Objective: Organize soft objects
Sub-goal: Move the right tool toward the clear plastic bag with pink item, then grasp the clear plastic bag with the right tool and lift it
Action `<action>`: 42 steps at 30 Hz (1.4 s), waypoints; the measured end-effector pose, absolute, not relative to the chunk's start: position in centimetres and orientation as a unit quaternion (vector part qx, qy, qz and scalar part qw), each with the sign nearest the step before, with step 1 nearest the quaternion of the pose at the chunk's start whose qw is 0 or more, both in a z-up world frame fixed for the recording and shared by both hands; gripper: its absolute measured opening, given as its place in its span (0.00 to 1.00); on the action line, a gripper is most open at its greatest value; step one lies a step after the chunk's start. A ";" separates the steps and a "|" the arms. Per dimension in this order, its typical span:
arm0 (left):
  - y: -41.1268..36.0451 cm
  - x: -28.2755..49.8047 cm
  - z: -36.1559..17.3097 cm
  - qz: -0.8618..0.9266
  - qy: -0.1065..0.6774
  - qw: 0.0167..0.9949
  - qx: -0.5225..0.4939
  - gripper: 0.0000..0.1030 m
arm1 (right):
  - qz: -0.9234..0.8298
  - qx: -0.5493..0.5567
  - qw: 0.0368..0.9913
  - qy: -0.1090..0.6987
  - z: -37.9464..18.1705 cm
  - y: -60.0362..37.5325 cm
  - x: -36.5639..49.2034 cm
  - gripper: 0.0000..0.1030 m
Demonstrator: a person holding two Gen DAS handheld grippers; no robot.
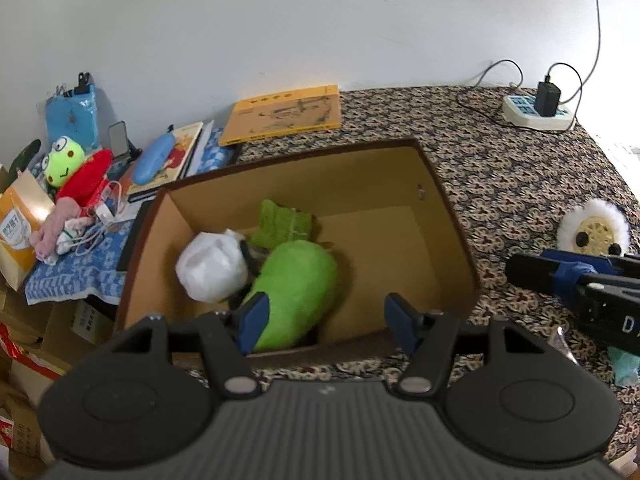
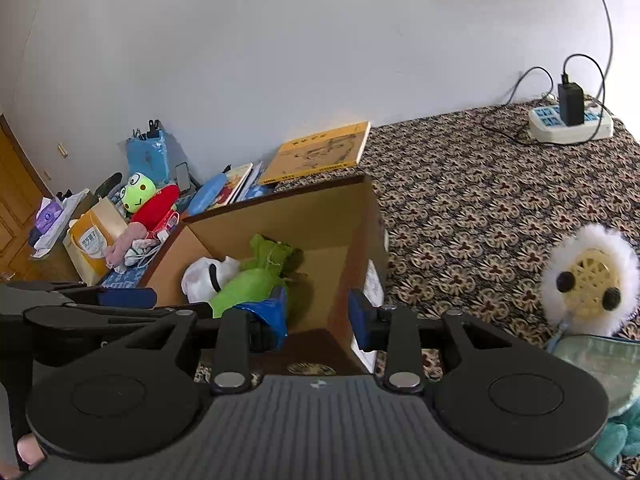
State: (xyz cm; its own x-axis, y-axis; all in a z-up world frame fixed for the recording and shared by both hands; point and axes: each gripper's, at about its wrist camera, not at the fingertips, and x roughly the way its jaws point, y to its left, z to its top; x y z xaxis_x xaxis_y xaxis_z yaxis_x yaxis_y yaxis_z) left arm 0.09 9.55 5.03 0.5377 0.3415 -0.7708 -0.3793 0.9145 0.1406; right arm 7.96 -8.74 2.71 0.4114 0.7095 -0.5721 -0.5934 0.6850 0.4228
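Observation:
An open cardboard box stands on the patterned cloth. Inside lie a green plush toy, a green cloth and a white plush. My left gripper is open and empty above the box's near edge. My right gripper is open and empty over the box's near right corner; it also shows in the left wrist view. A white fluffy toy with a yellow face lies on the cloth right of the box. A teal soft item lies below it.
A yellow book lies behind the box. A power strip with a charger sits at the back right. Left of the box is clutter: a frog plush, a red plush, books and bags.

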 end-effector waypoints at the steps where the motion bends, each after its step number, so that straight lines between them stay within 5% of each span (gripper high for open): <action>1: 9.1 0.2 5.0 0.204 0.436 0.876 -0.021 0.65 | 0.389 0.078 0.835 0.380 2.6 -9.1 8.1 0.17; 33: -2.4 3.6 0.2 0.115 0.483 0.868 -0.026 0.66 | 0.317 0.103 0.840 0.427 -1.5 -23.5 10.4 0.17; 42: -3.9 2.1 -3.1 0.007 0.497 0.862 -0.098 0.77 | 0.311 0.131 0.818 0.466 -3.9 -26.0 10.6 0.17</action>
